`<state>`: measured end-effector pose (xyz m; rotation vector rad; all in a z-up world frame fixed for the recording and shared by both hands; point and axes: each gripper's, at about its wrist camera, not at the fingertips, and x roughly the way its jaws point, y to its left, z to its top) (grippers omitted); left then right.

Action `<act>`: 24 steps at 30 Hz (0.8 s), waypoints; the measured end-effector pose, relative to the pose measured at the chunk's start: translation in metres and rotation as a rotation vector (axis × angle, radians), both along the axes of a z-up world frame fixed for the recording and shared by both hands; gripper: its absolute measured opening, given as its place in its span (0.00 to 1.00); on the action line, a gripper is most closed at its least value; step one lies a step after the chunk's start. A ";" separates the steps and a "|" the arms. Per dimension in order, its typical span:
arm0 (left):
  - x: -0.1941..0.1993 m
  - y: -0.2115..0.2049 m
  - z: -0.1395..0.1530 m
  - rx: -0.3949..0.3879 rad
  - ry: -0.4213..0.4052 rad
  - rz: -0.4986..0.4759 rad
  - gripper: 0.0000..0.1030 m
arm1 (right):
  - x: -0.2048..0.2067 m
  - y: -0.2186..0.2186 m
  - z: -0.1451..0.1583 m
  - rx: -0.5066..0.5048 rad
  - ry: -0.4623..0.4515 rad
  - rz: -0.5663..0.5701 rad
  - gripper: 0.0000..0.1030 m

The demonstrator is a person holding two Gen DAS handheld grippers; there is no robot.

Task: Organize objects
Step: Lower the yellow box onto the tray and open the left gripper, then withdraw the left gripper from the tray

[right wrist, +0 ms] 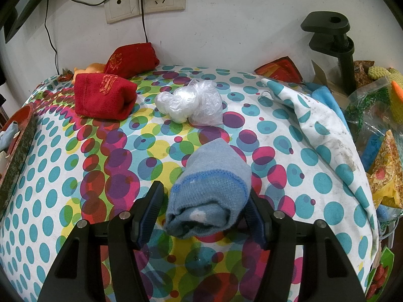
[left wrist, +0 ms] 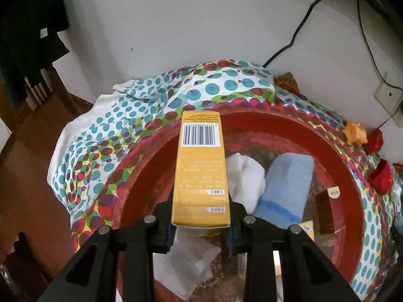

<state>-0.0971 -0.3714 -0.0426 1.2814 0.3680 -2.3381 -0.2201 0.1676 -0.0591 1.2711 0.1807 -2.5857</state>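
Observation:
My left gripper (left wrist: 200,229) is shut on a long yellow box (left wrist: 201,171) with a barcode, held above a round red basin (left wrist: 327,136). In the basin lie a white sock (left wrist: 245,178), a light blue sock (left wrist: 289,186), a white packet (left wrist: 189,266) and a dark red box (left wrist: 330,214). My right gripper (right wrist: 204,214) is open around a rolled light blue sock (right wrist: 211,191) on the dotted tablecloth (right wrist: 75,176); the right finger touches the sock, the left stands apart. Two red rolled socks (right wrist: 103,95) and a clear plastic bag (right wrist: 191,103) lie further back.
An orange toy pig (left wrist: 355,133) sits near the wall. A black clamp stand (right wrist: 335,40), snack packets (right wrist: 382,166) and a knitted toy crowd the right edge. Wall sockets (right wrist: 143,2) with cables are behind. The basin's rim (right wrist: 17,136) shows at the left.

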 end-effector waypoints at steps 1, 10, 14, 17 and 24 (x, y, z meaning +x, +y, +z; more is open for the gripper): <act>-0.001 0.000 -0.001 -0.010 -0.003 -0.002 0.30 | 0.000 0.000 0.000 0.000 0.000 0.000 0.58; 0.007 0.004 -0.007 -0.065 -0.012 -0.004 0.42 | 0.000 0.000 0.000 0.001 0.000 0.000 0.58; 0.021 0.021 0.006 -0.123 0.029 -0.032 0.43 | 0.000 0.001 0.000 0.002 0.000 0.000 0.58; 0.037 0.040 0.013 -0.154 0.058 -0.048 0.51 | 0.000 0.001 0.000 0.002 0.000 0.000 0.58; 0.078 0.100 0.014 -0.156 0.113 -0.194 0.53 | 0.000 0.000 0.000 0.001 0.000 0.000 0.58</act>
